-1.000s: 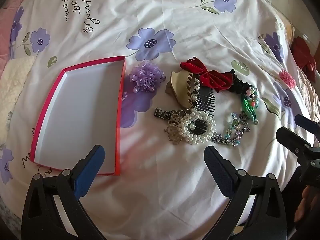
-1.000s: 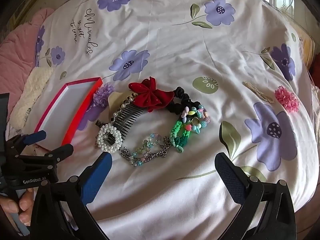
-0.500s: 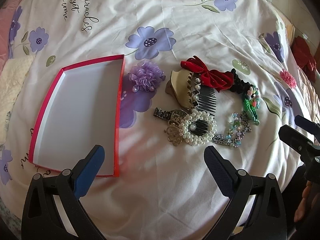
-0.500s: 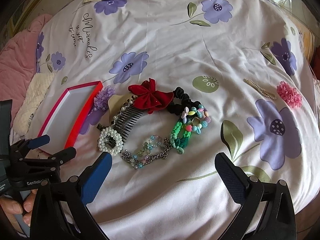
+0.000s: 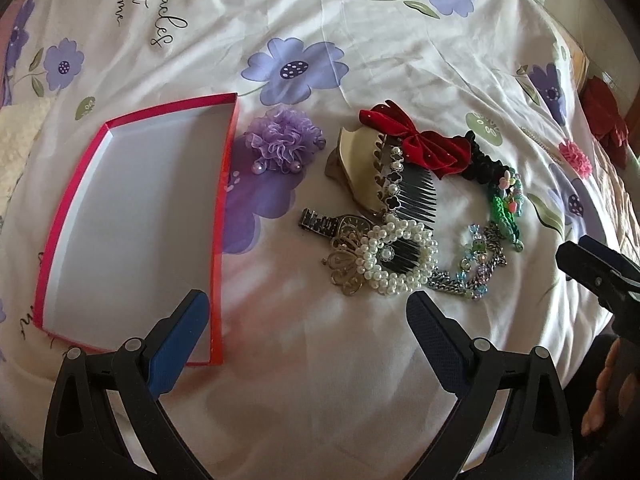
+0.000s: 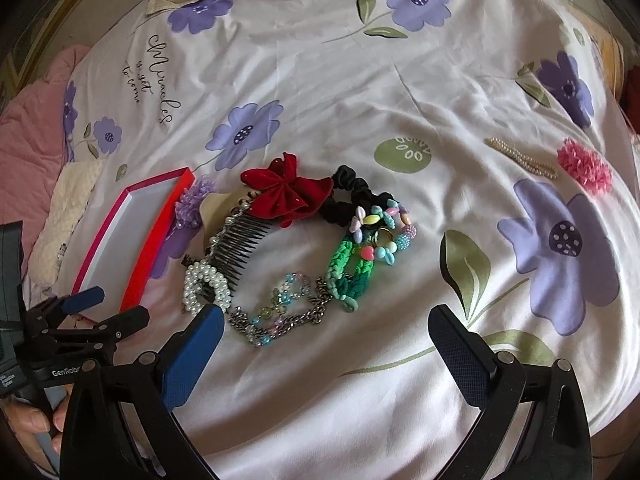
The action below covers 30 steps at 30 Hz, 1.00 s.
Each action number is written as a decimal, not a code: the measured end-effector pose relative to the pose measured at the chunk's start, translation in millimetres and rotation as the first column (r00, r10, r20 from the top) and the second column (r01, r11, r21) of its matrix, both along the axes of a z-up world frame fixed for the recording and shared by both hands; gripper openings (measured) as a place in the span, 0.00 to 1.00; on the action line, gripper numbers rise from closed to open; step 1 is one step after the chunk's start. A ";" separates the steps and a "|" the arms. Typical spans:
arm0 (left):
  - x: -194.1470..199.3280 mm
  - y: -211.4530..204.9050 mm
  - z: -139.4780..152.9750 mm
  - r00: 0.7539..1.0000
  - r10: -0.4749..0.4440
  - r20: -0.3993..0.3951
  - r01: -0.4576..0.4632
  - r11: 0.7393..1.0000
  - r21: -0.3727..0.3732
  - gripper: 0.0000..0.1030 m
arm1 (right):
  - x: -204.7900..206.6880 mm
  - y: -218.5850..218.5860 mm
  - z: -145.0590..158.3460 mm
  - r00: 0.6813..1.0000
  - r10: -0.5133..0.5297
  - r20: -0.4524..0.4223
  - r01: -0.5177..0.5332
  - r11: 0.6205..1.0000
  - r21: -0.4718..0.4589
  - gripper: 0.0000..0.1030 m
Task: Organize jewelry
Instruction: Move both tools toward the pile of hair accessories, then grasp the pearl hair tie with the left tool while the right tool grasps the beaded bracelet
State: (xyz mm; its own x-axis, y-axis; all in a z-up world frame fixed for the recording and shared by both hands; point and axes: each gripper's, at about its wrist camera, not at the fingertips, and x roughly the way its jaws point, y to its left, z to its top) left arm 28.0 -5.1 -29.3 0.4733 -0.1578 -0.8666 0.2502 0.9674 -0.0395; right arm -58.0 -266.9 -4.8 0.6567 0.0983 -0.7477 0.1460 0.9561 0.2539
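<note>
Now my left tool (image 5: pixel 306 318) and right tool (image 6: pixel 322 332) gape wide, empty | jewelry heap (image 5: pixel 404 216) just beyond on the bed (image 5: pixel 320 380), red tray (image 5: pixel 132 216) to its left | I'd take the near pearl bracelet (image 5: pixel 400 258) alone, lifting clear of the comb (image 5: pixel 414 192).

floral bedsheet (image 6: pixel 320 80) (script lettering) | pink quilt (image 6: pixel 28 128) | cream blanket (image 6: pixel 64 208)
</note>
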 end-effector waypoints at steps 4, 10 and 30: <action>8.4 -4.6 -4.3 1.000 -0.020 -0.007 0.020 1.000 -0.014 0.92 | 5.1 -5.3 -5.8 1.000 -0.003 -0.015 0.003 1.000 0.022 0.91; 25.9 -18.0 -16.4 0.997 -0.069 -0.028 0.068 0.997 -0.022 0.85 | 18.7 -12.0 -18.8 1.000 -0.008 -0.026 0.009 0.999 0.051 0.77; 48.1 -32.8 -38.1 0.978 -0.181 -0.106 0.166 0.976 -0.138 0.37 | 70.2 -60.0 -54.8 0.990 -0.115 -0.083 0.129 0.974 0.184 0.30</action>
State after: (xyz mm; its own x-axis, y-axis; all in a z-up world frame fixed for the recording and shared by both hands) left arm 76.1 -37.9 -67.4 0.3248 -0.3412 -0.8821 0.4003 0.8946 -0.1987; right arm 12.2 -326.9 -59.6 0.6182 0.1647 -0.7686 0.2827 0.8658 0.4129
